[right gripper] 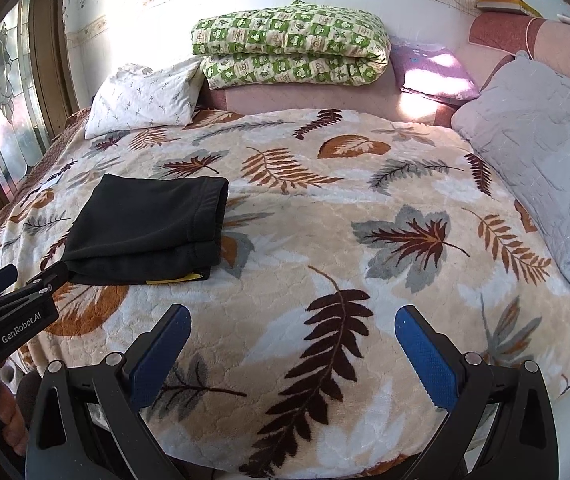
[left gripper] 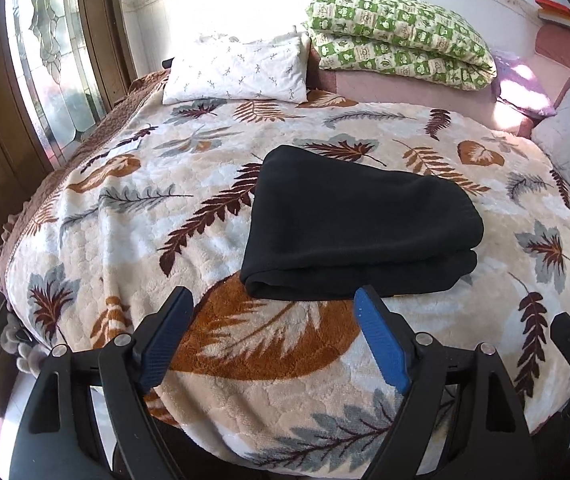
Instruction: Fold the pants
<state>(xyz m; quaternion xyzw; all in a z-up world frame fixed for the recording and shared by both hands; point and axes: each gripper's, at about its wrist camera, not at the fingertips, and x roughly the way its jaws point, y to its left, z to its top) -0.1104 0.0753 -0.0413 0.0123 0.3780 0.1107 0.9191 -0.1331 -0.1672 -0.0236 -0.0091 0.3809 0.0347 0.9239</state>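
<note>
- We are holding both grippers over the near edge of a bed, and the black pants (left gripper: 359, 224) are lying already folded into a compact, layered rectangle on the leaf-print blanket (left gripper: 133, 216).
- Our left gripper (left gripper: 273, 306) is hovering just short of the bundle's near fold, its blue-padded jaws spread wide and gripping nothing.
- Our right gripper (right gripper: 291, 322) is hanging over bare blanket, well to the right of the pants, jaws likewise spread apart and empty.
- We are judging the folding as done or nearly so: the stack is showing a waistband end at its right side in the right wrist view, with a yellow tag (right gripper: 173, 279) peeking out at the bottom edge.
- If anything is remaining, we are thinking it calls for a light press or a small squaring of the layers, with the jaws coming in low along the near fold so the soft stack is not dragged open.
- The blanket is looking plush and quilted, likely to grip fabric instead of letting it slide.
- Beyond it, a white sprigged pillow (left gripper: 237, 70) is leaning at the head of the bed, beside a folded green-and-cream quilt (left gripper: 401, 42) resting on a pink headboard ledge.
- A grey quilted cushion (right gripper: 541, 168) is sitting at the right side, books (right gripper: 499, 0) are stacked on a high corner, and a leaded glass door (left gripper: 51, 48) is letting in strong daylight at the left.
</note>
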